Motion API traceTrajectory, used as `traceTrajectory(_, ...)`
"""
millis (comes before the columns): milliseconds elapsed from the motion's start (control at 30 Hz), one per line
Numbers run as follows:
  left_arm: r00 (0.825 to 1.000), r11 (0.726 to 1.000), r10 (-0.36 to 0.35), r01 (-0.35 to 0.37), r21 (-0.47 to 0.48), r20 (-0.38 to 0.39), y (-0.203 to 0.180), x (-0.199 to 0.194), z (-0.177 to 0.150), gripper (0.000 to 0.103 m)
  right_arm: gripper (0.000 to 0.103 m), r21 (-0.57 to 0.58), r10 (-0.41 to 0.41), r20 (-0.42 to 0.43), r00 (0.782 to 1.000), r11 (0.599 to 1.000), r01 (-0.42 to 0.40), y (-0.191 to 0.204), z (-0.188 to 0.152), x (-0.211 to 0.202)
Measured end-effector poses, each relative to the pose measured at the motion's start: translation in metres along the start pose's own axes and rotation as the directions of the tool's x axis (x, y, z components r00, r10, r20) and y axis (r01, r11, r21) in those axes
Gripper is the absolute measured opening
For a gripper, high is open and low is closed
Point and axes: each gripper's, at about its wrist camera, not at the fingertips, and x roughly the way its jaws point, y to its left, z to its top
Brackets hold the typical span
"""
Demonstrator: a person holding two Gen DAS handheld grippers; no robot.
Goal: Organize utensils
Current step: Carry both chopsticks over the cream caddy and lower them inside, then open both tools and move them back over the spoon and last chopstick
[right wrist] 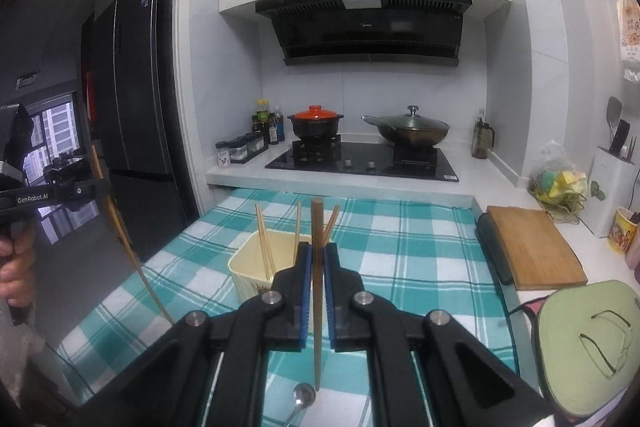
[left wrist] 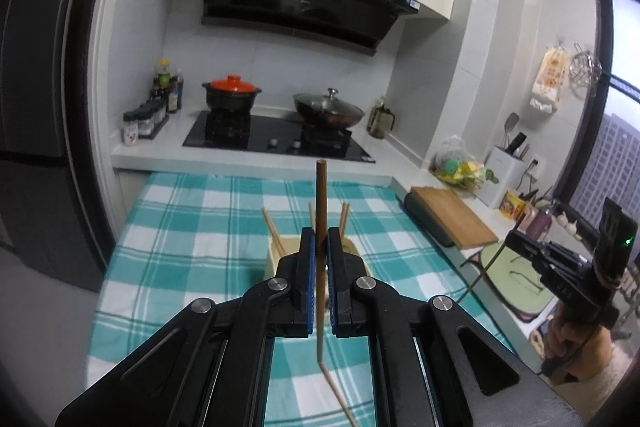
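Observation:
My left gripper [left wrist: 319,239] is shut on a brown chopstick [left wrist: 321,195] that stands upright, above a cream holder box [left wrist: 273,259] with several chopsticks in it. Another chopstick [left wrist: 340,399] lies on the checked cloth below. My right gripper [right wrist: 317,254] is shut on a brown chopstick [right wrist: 317,227], held upright just right of the cream holder box [right wrist: 250,267]. A metal spoon [right wrist: 302,398] lies on the cloth under it. Each gripper shows in the other's view: the right one [left wrist: 516,239] and the left one [right wrist: 86,183].
The teal checked cloth [right wrist: 400,251] covers the counter. A wooden cutting board [right wrist: 532,251] and a green mat [right wrist: 584,343] lie at the right. A stove with an orange-lidded pot [right wrist: 316,123] and a wok [right wrist: 412,131] is behind. A dark fridge [right wrist: 132,87] stands left.

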Motion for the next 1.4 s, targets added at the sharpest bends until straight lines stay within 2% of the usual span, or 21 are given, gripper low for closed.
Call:
traceTrajectory(100,0.999,1.0,0.017,-0.017,0.012,0.048,-0.002,0.012,0.028,0.003,0.006,-0.01,0.007,0.048,0.999,1.0,-0.006,0.001,0.028,0.011)
traceTrajectory(200,0.997,0.999,0.04,-0.041,0.006,0.063,0.0,0.04,0.048,0.003,0.006,-0.031,0.016,0.107,0.994,0.999,-0.012,0.005,0.053,0.025)
traceTrajectory(367,0.995,0.996,0.085,-0.084,-0.011,0.044,0.006,0.097,0.052,0.003,0.006,-0.026,0.046,0.119,0.992,0.999,-0.044,0.009,0.074,0.074)
traceTrajectory(467,0.995,0.995,0.097,-0.098,-0.027,-0.012,0.014,0.131,0.043,0.003,0.006,-0.019,0.068,0.073,0.995,0.998,-0.067,0.009,0.072,0.113)
traceTrajectory(567,0.99,0.992,0.116,-0.119,-0.033,-0.078,0.023,0.162,0.029,0.003,0.006,0.003,0.091,-0.022,0.996,0.996,-0.091,0.005,0.061,0.157)
traceTrajectory(800,0.968,0.988,0.129,-0.145,-0.06,-0.216,0.041,0.218,0.0,0.003,0.006,0.087,0.145,-0.243,0.959,0.988,-0.127,-0.002,0.025,0.246)
traceTrajectory(1100,0.939,0.982,0.157,-0.181,-0.052,-0.306,0.047,0.248,-0.018,0.005,0.008,0.121,0.168,-0.349,0.922,0.984,-0.133,0.001,0.008,0.299)
traceTrajectory(1167,0.934,0.98,0.166,-0.192,-0.05,-0.317,0.048,0.244,-0.02,0.015,0.01,0.122,0.152,-0.358,0.921,0.986,-0.116,0.002,0.008,0.303)
traceTrajectory(1200,0.933,0.98,0.168,-0.193,-0.049,-0.319,0.049,0.24,-0.021,0.02,0.02,0.127,0.147,-0.36,0.921,0.986,-0.108,0.002,0.008,0.303)
traceTrajectory(1233,0.933,0.98,0.173,-0.196,-0.043,-0.315,0.05,0.232,-0.022,0.031,0.034,0.138,0.151,-0.356,0.922,0.984,-0.108,0.002,0.009,0.3)
traceTrajectory(1267,0.934,0.979,0.183,-0.202,-0.032,-0.307,0.049,0.222,-0.023,0.042,0.039,0.15,0.155,-0.342,0.927,0.983,-0.109,0.001,0.011,0.293)
traceTrajectory(1400,0.929,0.976,0.216,-0.213,0.041,-0.301,0.046,0.172,-0.037,0.059,0.041,0.128,0.158,-0.289,0.944,0.984,-0.125,0.001,0.023,0.249)
